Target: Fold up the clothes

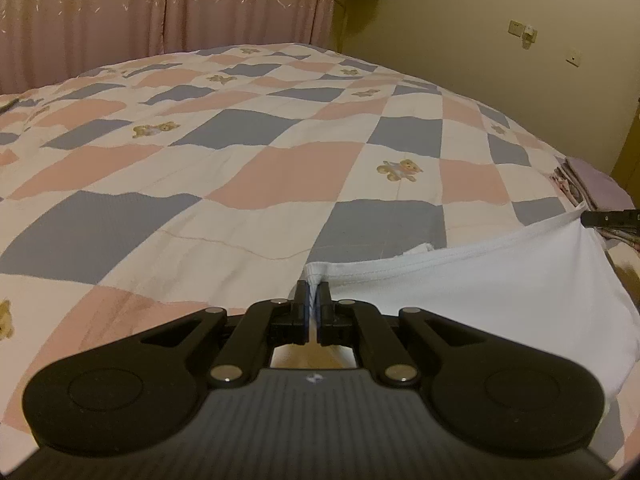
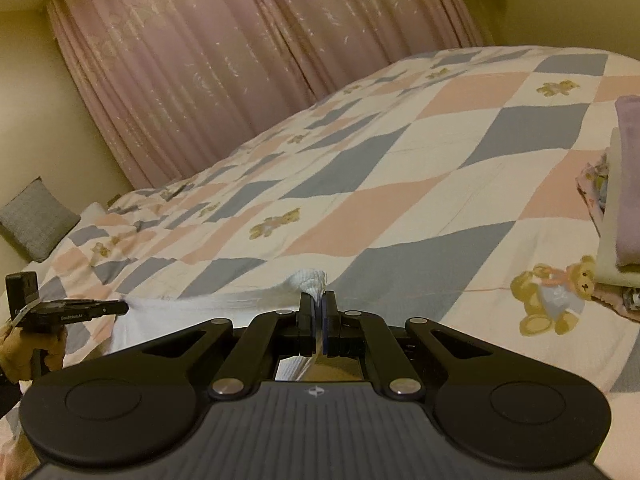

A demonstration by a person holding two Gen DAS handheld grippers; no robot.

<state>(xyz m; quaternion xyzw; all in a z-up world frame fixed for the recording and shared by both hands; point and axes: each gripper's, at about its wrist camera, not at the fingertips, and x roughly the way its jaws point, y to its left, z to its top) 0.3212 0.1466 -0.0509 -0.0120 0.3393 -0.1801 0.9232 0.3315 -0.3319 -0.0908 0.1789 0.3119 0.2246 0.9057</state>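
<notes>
Your left gripper [image 1: 313, 292] has its fingers pressed together on a corner of the white garment [image 1: 500, 280], pinching the hemmed edge right at the tips. From that pinch the cloth stretches off to the right, taut along its top hem, to your right gripper [image 1: 600, 218], which shows at the far right edge of the left wrist view and meets the opposite corner. In the right wrist view, your right gripper [image 2: 319, 300] is likewise clamped on the white garment [image 2: 192, 308], with a small bunched tuft of fabric standing up just past the fingertips. The cloth runs leftward from there to the left gripper [image 2: 116, 307], held in your left hand [image 2: 32, 350]. The garment hangs between the two grippers, its lower part draped onto the near edge of the bed [image 1: 280, 168]. The bed carries a checked quilt [image 2: 400, 184] in pink, blue and white with teddy bears. A stack of folded clothes [image 2: 624, 200] sits at the right side of the bed. A grey cushion [image 2: 38, 220] lies near the far left. Pink curtains [image 2: 240, 60] hang behind the bed against a yellowish wall [image 1: 480, 20].
</notes>
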